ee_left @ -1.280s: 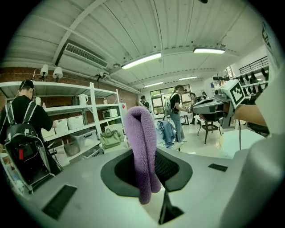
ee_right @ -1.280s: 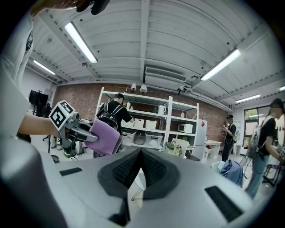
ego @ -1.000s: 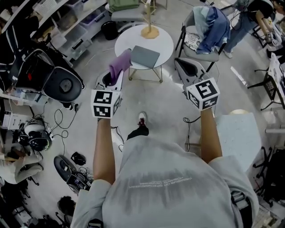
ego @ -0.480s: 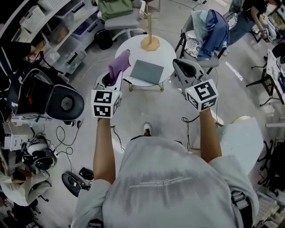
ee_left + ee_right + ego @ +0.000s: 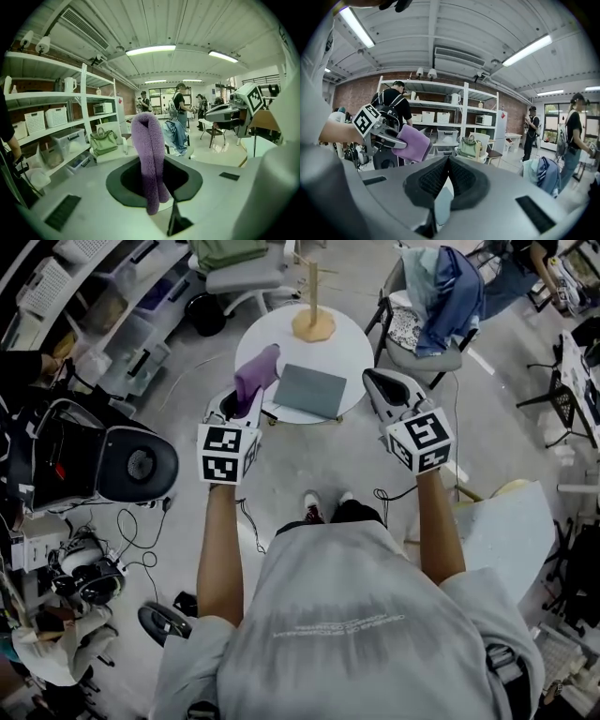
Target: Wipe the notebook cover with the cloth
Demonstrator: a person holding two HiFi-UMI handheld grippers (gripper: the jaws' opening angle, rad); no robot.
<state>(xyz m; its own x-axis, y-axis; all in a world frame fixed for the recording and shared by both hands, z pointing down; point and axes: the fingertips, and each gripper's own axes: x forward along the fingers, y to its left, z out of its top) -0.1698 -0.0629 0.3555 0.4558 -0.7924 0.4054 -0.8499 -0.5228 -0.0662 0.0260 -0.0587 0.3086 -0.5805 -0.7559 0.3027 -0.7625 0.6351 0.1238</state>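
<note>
A grey notebook (image 5: 309,390) lies flat on a small round white table (image 5: 349,345), just ahead of both grippers. My left gripper (image 5: 247,395) is shut on a purple cloth (image 5: 255,377) that stands up out of its jaws, at the table's near left edge. In the left gripper view the cloth (image 5: 149,154) hangs folded over between the jaws. My right gripper (image 5: 373,379) is shut with nothing in it, at the table's near right edge. Its dark pads (image 5: 461,176) meet at the tip. From the right gripper view the cloth (image 5: 412,143) shows in the left gripper.
A wooden post stand (image 5: 312,324) rises at the table's far side. A chair with blue clothes (image 5: 436,296) is at the back right, a grey chair (image 5: 242,277) at the back left. Black bags (image 5: 122,460), cables and shelves fill the left; a white tabletop (image 5: 506,521) lies right.
The person has stepped towards the round table, so it and the notebook now sit right in front of both grippers. The left gripper still holds the cloth; the right stays shut.
</note>
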